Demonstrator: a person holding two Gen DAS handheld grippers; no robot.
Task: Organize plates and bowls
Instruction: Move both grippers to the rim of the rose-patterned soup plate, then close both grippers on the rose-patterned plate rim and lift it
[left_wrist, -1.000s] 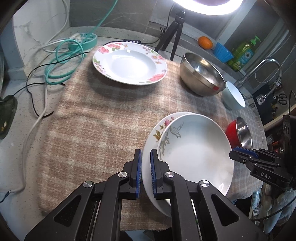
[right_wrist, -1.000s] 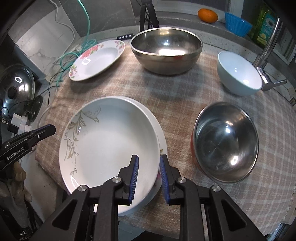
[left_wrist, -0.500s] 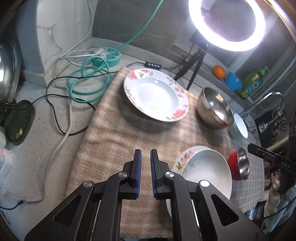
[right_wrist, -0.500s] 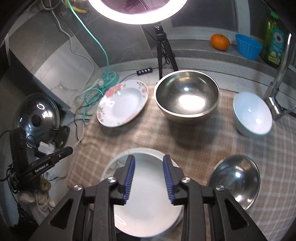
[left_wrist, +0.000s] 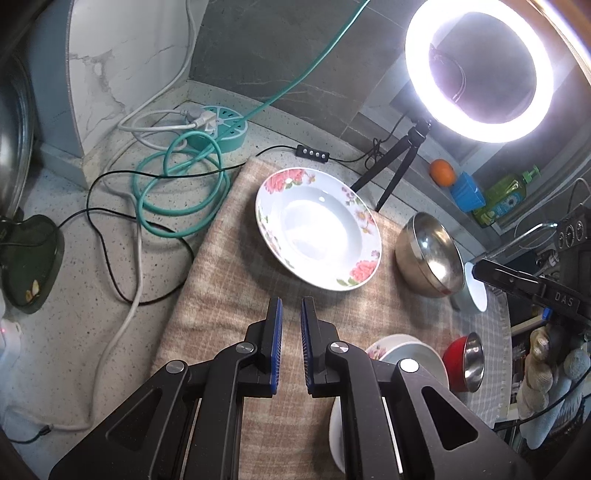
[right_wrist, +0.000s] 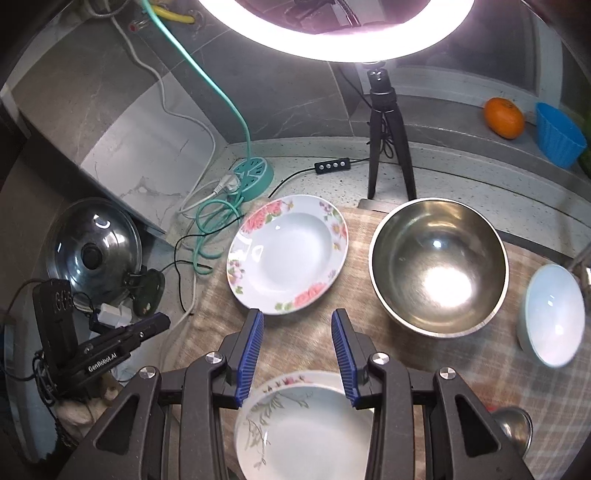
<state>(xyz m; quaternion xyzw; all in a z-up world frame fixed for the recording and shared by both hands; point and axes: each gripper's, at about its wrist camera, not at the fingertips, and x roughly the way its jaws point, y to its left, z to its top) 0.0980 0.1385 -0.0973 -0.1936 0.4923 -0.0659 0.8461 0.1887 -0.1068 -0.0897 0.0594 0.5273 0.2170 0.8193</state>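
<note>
The speckled bench (left_wrist: 92, 295) carries a checked cloth (left_wrist: 229, 295). On the cloth lie a floral plate (right_wrist: 288, 253), a large steel bowl (right_wrist: 437, 266), a white bowl (right_wrist: 552, 314) and stacked plates (right_wrist: 306, 424). Beside the cloth sit a teal power strip (right_wrist: 255, 173), cables and a tripod (right_wrist: 388, 147).

Before you on the bench: three plates, one rose-rimmed white deep plate (right_wrist: 288, 254) lying alone and two white plates stacked (right_wrist: 306, 428); two steel bowls, one large (right_wrist: 437, 266) and one small red-walled (left_wrist: 466, 360); one pale blue ceramic bowl (right_wrist: 552, 314); one orange (right_wrist: 504, 117); one blue fluted cup (right_wrist: 559, 134).
</note>
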